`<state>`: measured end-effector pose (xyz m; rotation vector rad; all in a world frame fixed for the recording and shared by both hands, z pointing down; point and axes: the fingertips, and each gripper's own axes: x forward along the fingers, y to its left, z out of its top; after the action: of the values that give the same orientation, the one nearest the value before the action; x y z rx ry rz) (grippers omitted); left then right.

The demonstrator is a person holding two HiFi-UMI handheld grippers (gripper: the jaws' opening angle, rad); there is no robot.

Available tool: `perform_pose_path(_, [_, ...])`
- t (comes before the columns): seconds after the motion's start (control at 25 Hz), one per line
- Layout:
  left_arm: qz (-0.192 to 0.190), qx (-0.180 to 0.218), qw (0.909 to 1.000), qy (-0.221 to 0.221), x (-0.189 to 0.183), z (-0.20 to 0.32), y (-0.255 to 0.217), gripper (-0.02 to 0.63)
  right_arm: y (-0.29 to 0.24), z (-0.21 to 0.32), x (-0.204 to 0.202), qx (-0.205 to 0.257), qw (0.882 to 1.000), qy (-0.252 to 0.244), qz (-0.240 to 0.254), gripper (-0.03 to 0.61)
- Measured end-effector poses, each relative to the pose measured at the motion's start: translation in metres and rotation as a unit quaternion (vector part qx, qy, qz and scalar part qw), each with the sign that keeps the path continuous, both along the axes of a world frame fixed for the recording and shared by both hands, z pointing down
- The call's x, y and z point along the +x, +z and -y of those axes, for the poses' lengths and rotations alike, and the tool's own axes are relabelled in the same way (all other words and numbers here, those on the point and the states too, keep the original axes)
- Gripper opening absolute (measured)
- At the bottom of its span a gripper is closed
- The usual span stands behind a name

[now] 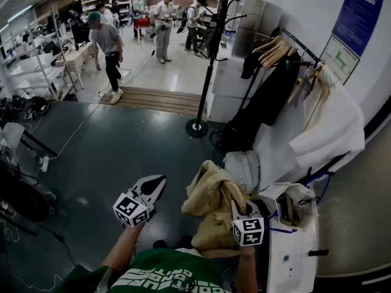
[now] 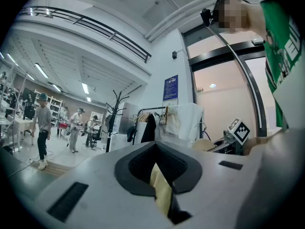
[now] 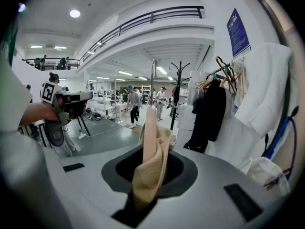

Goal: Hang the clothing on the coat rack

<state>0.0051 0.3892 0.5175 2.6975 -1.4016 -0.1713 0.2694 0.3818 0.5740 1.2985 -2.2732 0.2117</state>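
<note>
A tan garment [image 1: 211,203] hangs bunched from my right gripper [image 1: 239,215], which is shut on it. In the right gripper view the tan cloth [image 3: 151,168] fills the jaws, and a pale strip [image 3: 150,132] stands up out of it. My left gripper [image 1: 154,187] is held to the left of the garment, apart from it, with its jaws together. A thin yellowish strip [image 2: 161,190] shows in their slit. The black coat rack [image 1: 211,60] stands ahead on its round base [image 1: 197,127] and also appears as the coat rack [image 2: 113,116] and the coat rack [image 3: 177,94].
Right of the rack, a clothes rail [image 1: 299,44] holds wooden hangers, a black garment [image 1: 269,99] and a white coat [image 1: 330,127]. A white bag [image 1: 243,168] and a white cart [image 1: 293,249] stand close on the right. Several people [image 1: 107,47] work further back, and cables lie on the floor at left.
</note>
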Motion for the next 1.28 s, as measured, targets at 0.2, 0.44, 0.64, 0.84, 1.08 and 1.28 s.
perform_pose_path(0.2, [0.002,0.003,1.0,-0.006,-0.001,0.006,-0.004,0.003,-0.004,0.005,-0.008,0.005,1.0,-0.013,0.004,0.067])
perform_pose_path(0.44, [0.002,0.008,0.9999,-0.014,0.005,0.014,-0.008,0.003,-0.007,0.016,-0.007,0.005,1.0,-0.022,0.011,0.067])
perform_pose_path(0.64, [0.003,0.018,0.9994,-0.028,0.011,0.02,-0.009,0.003,-0.012,0.033,0.001,0.017,0.999,-0.028,0.014,0.067])
perform_pose_path(0.84, [0.007,0.021,0.9989,-0.04,0.02,0.018,-0.012,0.003,-0.017,0.047,0.014,0.024,0.999,-0.032,0.012,0.066])
perform_pose_path(1.08, [0.011,0.013,0.9984,-0.053,0.013,0.02,-0.007,0.003,-0.018,0.058,0.012,0.024,0.999,-0.04,0.011,0.066])
perform_pose_path(1.28, [0.012,0.008,0.9984,-0.054,0.01,0.034,0.001,0.003,-0.016,0.073,0.01,0.023,0.999,-0.041,0.01,0.066])
